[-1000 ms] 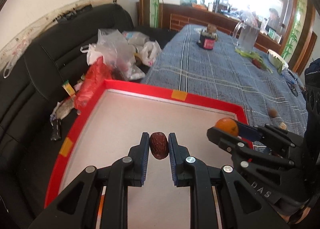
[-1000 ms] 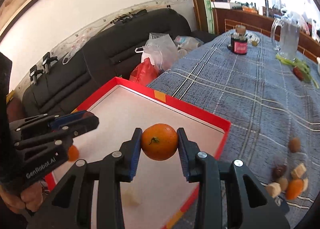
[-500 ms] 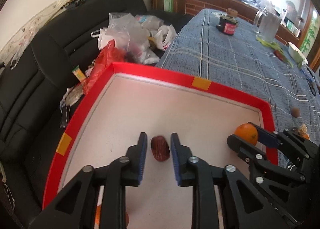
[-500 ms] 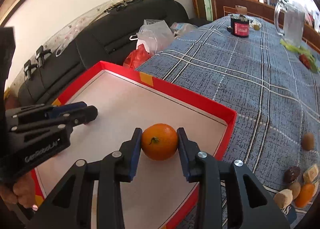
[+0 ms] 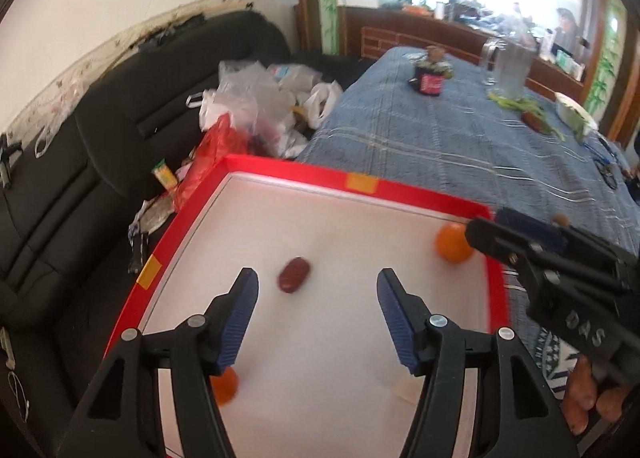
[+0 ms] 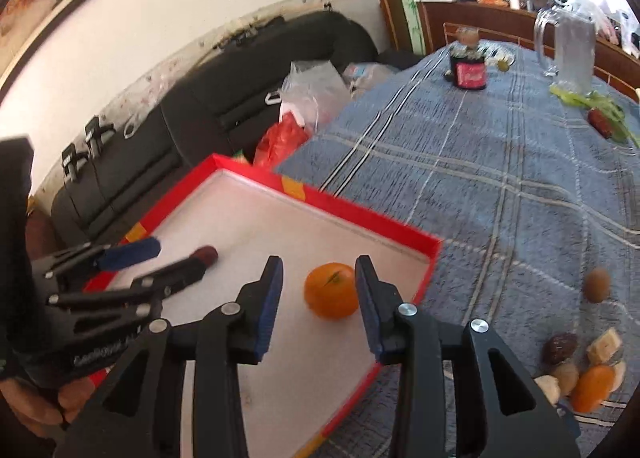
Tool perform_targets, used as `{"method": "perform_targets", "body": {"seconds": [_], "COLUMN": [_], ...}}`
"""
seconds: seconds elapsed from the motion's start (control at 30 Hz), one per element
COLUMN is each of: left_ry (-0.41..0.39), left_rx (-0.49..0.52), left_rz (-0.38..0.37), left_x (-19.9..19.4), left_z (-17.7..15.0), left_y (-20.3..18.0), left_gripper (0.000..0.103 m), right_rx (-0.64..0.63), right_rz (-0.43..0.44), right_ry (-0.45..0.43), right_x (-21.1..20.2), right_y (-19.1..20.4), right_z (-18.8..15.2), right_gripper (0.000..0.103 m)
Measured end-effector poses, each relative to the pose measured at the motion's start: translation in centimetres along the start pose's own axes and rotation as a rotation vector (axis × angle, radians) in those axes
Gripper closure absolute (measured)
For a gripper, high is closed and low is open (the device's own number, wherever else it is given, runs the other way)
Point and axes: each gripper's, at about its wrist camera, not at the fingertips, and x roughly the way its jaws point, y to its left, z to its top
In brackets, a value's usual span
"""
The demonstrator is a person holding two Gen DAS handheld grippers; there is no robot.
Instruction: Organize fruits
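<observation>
Jaws of the left gripper [image 5: 316, 290] are opening wide above a red date [image 5: 294, 280] lying free in the red-rimmed tray [image 5: 400, 189], while the right gripper [image 6: 318, 290] is parting from a mandarin [image 6: 331, 290] resting near the tray's corner.

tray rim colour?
Red, with small orange-yellow tape patches; the tray rim shows best in the left wrist view.

A tray [image 6: 420, 246] on the bench [image 6: 500, 185] holds a date [image 5: 294, 275] left of an orange [image 6: 331, 290]; loose fruits [image 6: 580, 366] lie right of it.
</observation>
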Motion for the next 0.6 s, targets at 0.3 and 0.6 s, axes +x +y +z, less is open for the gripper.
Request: {"method": "perform_targets", "body": {"seconds": [0.3,0.6], "left_ry": [-0.035,-0.047], "left_rx": [0.128,0.191], "left_rz": [-0.062,-0.101], "left_x": [-1.9,-2.9], "left_z": [-0.9,-1.9], "left_y": [-5.6,-9.1], "left_gripper": [0.034,0.034], "right_rx": [0.030,0.035], "right_rz": [-0.070,-0.156], "right_ry": [-0.086,-0.144], "right_x": [-4.6,-10.6], "right_y": [-2.6,-6.3], "right_z": [0.8,0.1], "right_gripper": [0.059,0.059]}}
